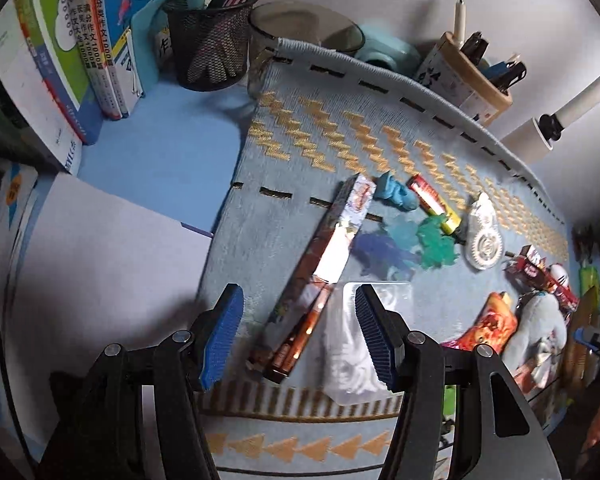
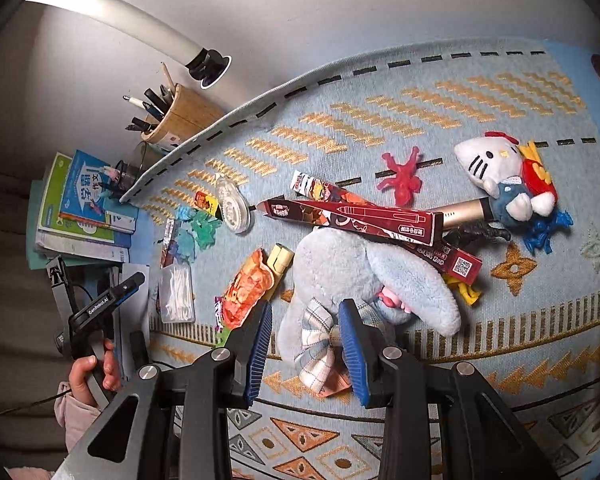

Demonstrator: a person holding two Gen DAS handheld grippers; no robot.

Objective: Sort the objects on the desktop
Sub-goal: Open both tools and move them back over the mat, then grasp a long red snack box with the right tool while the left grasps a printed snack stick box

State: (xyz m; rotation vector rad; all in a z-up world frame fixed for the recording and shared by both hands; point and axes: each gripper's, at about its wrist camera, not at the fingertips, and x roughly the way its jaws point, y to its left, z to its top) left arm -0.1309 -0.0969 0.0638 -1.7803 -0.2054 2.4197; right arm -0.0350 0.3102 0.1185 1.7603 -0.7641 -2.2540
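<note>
My left gripper [image 1: 298,334] is open above a long shiny pen box [image 1: 320,268] lying on the blue patterned mat [image 1: 320,136], beside a clear box of cotton swabs [image 1: 352,352]. Blue and green toy figures [image 1: 412,236], a red-yellow battery [image 1: 434,202] and a white correction tape [image 1: 485,236] lie beyond. My right gripper [image 2: 306,344] is open around the checked bow of a grey-blue plush [image 2: 356,268]. Red pen boxes [image 2: 360,220], a Hello Kitty plush [image 2: 504,176] and a red toy figure [image 2: 400,178] lie further off. The left gripper also shows in the right wrist view [image 2: 134,280].
Books [image 1: 72,64], a black mesh pen holder [image 1: 208,40] and a glass cup [image 1: 300,36] stand at the back left. A wooden pen holder [image 1: 472,72] and a lamp arm [image 2: 132,24] are behind the mat. A snack packet [image 2: 246,292] lies near the plush.
</note>
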